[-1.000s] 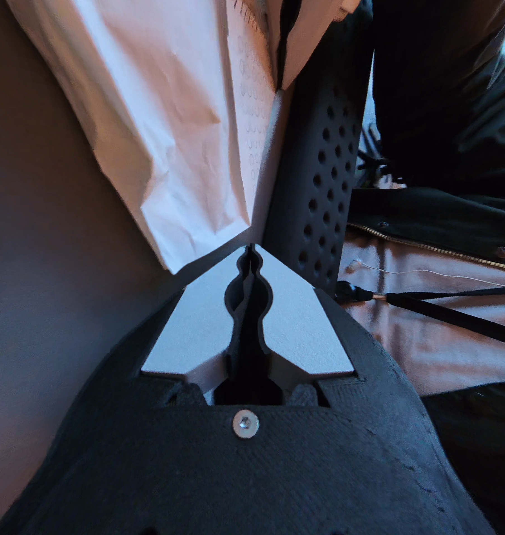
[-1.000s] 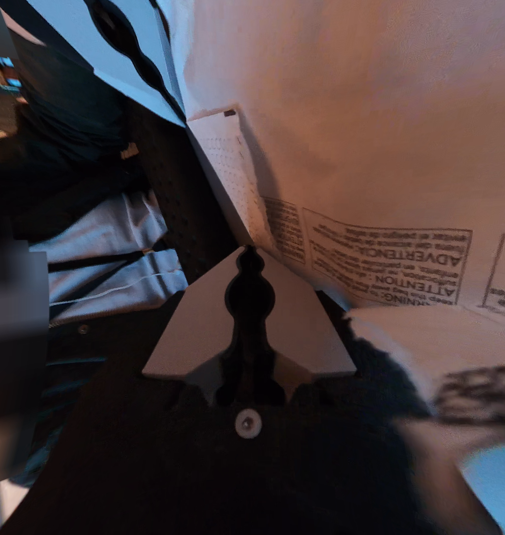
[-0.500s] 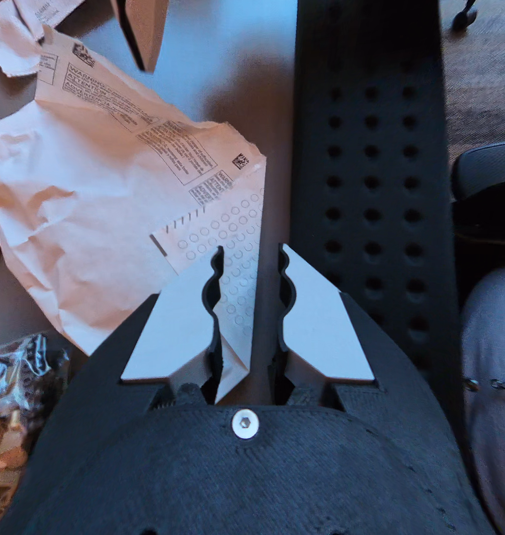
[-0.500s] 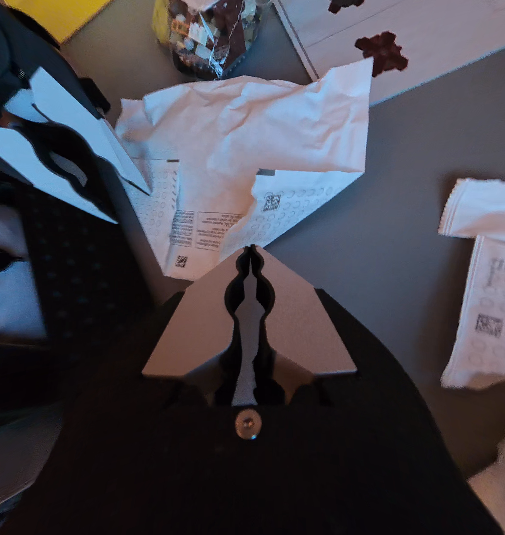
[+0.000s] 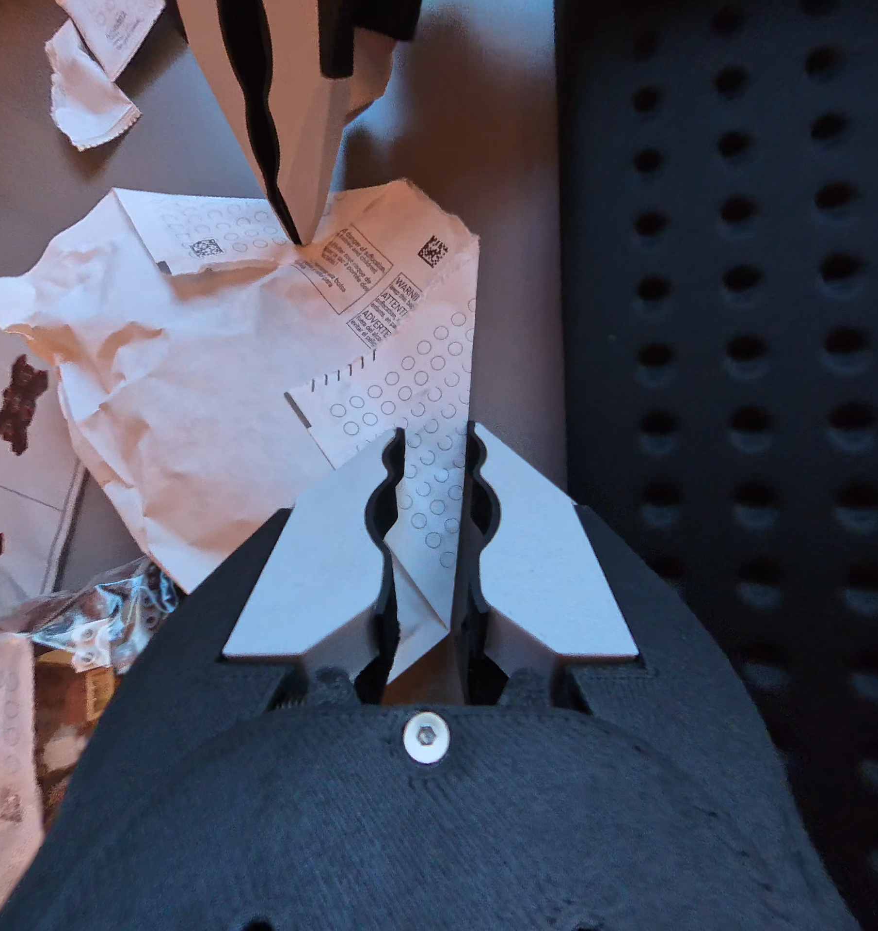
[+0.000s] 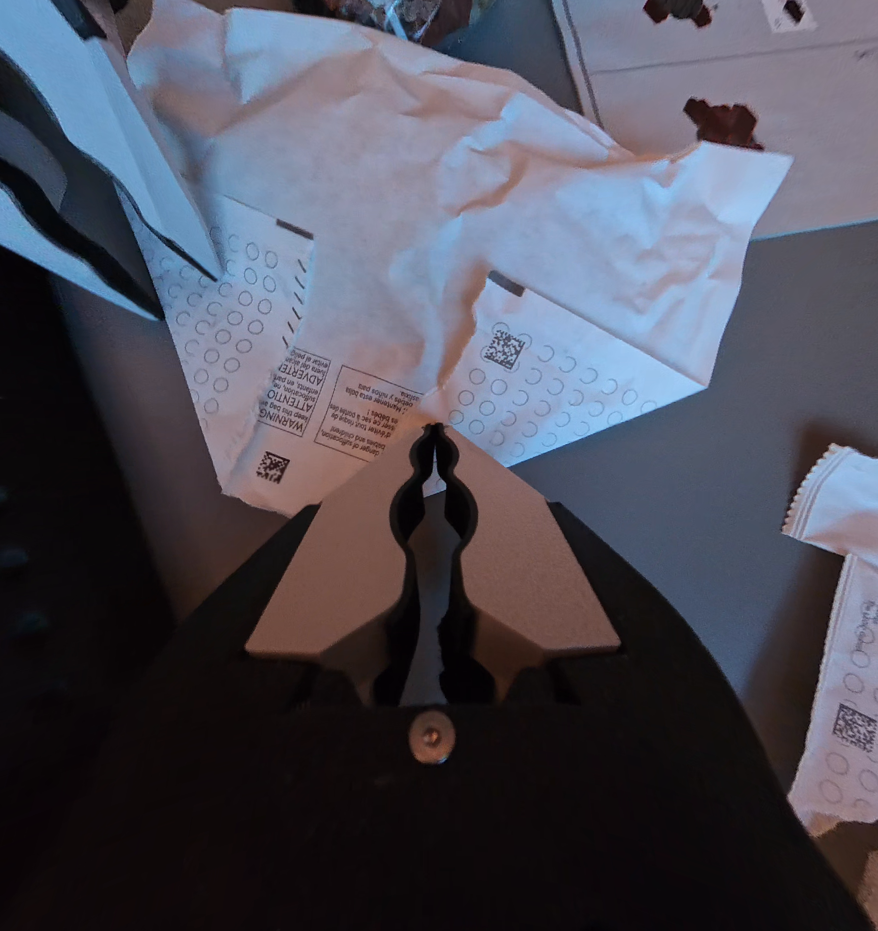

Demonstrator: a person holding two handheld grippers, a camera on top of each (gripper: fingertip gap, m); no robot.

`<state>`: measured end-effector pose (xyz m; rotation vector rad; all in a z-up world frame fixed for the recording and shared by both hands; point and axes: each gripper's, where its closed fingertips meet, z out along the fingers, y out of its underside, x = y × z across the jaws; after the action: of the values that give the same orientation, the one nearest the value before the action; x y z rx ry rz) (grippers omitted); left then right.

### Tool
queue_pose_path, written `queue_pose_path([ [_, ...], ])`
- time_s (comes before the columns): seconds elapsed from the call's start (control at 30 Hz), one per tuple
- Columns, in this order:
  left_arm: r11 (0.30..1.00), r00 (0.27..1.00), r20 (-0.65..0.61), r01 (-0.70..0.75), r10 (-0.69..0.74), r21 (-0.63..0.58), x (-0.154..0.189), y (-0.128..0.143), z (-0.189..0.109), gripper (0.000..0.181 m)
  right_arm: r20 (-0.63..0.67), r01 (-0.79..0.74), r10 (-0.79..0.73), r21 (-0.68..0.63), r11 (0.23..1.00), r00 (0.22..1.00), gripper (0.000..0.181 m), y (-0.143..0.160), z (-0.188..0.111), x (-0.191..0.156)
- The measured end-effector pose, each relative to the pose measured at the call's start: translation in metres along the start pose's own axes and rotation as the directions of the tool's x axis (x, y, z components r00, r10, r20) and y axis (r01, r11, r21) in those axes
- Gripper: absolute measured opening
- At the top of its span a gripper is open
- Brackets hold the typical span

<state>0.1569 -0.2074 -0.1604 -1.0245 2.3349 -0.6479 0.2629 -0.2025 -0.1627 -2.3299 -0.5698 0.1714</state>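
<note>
Closest to me, my left gripper [image 5: 435, 438] stands part open, its two fingers set a little apart, with a folded corner of the paper bag [image 5: 235, 383] lying in the gap between them. Neither finger presses on the paper; the strip printed with small circles runs up between the tips and out onto the grey table [image 5: 517, 151]. Just to the right of that hand lies a black board with rows of round holes [image 5: 729, 302].

My right gripper [image 6: 435, 428] is closed, its tips pinched together on the torn edge of the same paper bag [image 6: 477, 176], right where the tear ends beside the boxes of print. A thin sliver of white paper shows farther back in the slot between those fingers.

The bag itself is white, crumpled and ripped open, spread on the table between my two hands. In the left wrist view my right gripper [image 5: 295, 237] comes down from above onto the bag's far edge; in the right wrist view my left gripper [image 6: 187, 287] shows at the upper left, over the circle-printed corner.

Beyond the bag lies a white printed sheet with dark brown shapes [image 6: 729, 50]. To my right rests another small white packet [image 6: 865, 655]. A clear plastic bag of small pieces [image 5: 89, 635] sits to my left.
</note>
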Motion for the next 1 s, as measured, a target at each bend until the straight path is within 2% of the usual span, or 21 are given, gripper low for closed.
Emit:
queue_pose_path([
  [0.1,0.999,0.999,0.025,-0.041,0.041,-0.017,0.001,0.001,-0.001,0.017,-0.033,0.008,-0.007,0.018,1.000,0.999,0.001,0.000,0.000,0.000],
  [0.2,0.995,0.994,0.042,-0.096,0.097,-0.029,0.006,0.002,0.000,0.003,-0.018,-0.023,0.023,0.012,1.000,1.000,0.001,0.001,0.000,-0.001],
  [0.3,0.994,0.991,0.073,-0.106,0.108,-0.027,0.001,0.006,-0.002,0.000,0.008,0.016,-0.016,0.000,1.000,1.000,0.001,0.003,-0.003,-0.004],
  [0.37,0.999,0.999,0.039,-0.037,0.037,0.000,0.000,0.008,-0.003,0.000,0.032,0.053,-0.053,-0.003,0.999,0.998,0.005,0.004,-0.006,-0.007],
  [0.43,0.996,0.997,-0.033,0.074,-0.073,0.043,0.000,0.009,-0.004,0.000,0.026,0.090,-0.090,0.012,0.996,0.996,0.016,0.004,-0.009,-0.006],
  [0.53,0.969,0.967,-0.140,0.229,-0.215,0.095,-0.003,0.009,-0.009,0.000,0.051,0.148,-0.153,0.089,0.985,0.987,0.027,-0.001,-0.021,-0.013],
  [0.6,0.954,0.953,-0.167,0.275,-0.254,0.122,-0.006,0.010,-0.013,0.000,0.098,0.160,-0.174,0.136,0.978,0.980,0.032,-0.002,-0.028,-0.022],
  [0.7,0.945,0.948,-0.169,0.296,-0.271,0.141,-0.009,0.012,-0.019,0.000,0.101,0.205,-0.218,0.129,0.970,0.971,0.046,0.008,-0.032,-0.029],
  [0.8,0.926,0.936,-0.188,0.332,-0.299,0.181,-0.012,0.006,-0.026,0.000,0.062,0.274,-0.282,0.109,0.955,0.957,0.055,0.016,-0.025,-0.035],
  [0.87,0.909,0.925,-0.206,0.361,-0.321,0.206,-0.015,0.002,-0.031,0.000,0.005,0.333,-0.336,0.128,0.934,0.942,0.056,0.009,-0.022,-0.039],
  [1.0,0.872,0.904,-0.243,0.411,-0.352,0.266,-0.021,-0.006,-0.043,0.000,-0.153,0.478,-0.459,0.117,0.871,0.875,0.046,-0.005,-0.021,-0.034],
])
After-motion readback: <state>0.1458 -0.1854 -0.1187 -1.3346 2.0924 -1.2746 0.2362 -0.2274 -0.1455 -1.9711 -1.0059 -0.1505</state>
